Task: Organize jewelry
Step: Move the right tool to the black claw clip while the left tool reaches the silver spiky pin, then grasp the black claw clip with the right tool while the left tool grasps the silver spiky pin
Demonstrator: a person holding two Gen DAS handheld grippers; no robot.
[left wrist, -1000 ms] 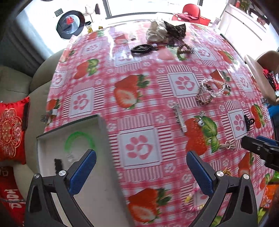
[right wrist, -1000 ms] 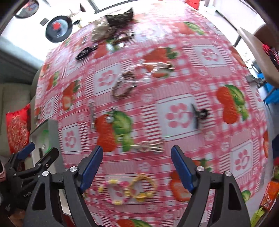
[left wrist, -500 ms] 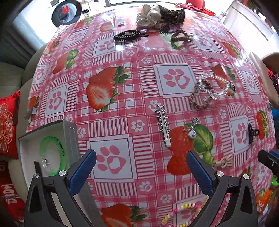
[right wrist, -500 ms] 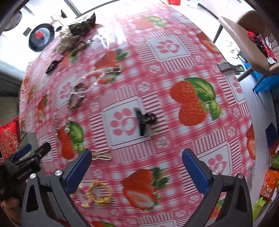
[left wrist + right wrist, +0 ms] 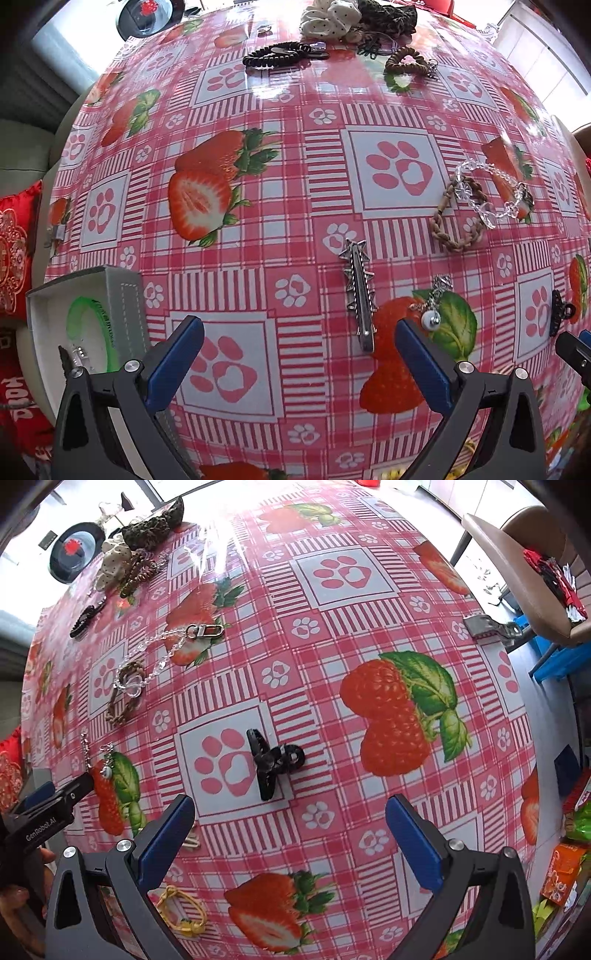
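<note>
Jewelry lies scattered on a strawberry-print tablecloth point(image 5: 258, 221). My left gripper point(image 5: 299, 354) is open over a paw print, nothing between its fingers; a silver star hair clip point(image 5: 358, 295) and a pearl charm point(image 5: 430, 317) lie just ahead to the right. A grey box point(image 5: 125, 295) at the lower left holds a green bangle point(image 5: 88, 325). My right gripper point(image 5: 290, 838) stands wide open, just short of a black claw clip point(image 5: 273, 762). A braided brown bracelet point(image 5: 456, 221) overlaps a clear bead chain point(image 5: 491, 199).
Scrunchies point(image 5: 328, 18), a black coil tie point(image 5: 277, 55) and a brown coil point(image 5: 406, 62) sit at the far edge. A yellow bracelet point(image 5: 181, 908) lies under my right gripper's left finger. A chair point(image 5: 524, 572) stands past the table's right edge; a red cushion point(image 5: 14, 251) is at the left.
Both grippers have come lower and moved across the table. The box has slid toward the left view's corner. The black claw clip now lies close ahead of the right gripper, whose jaws widened.
</note>
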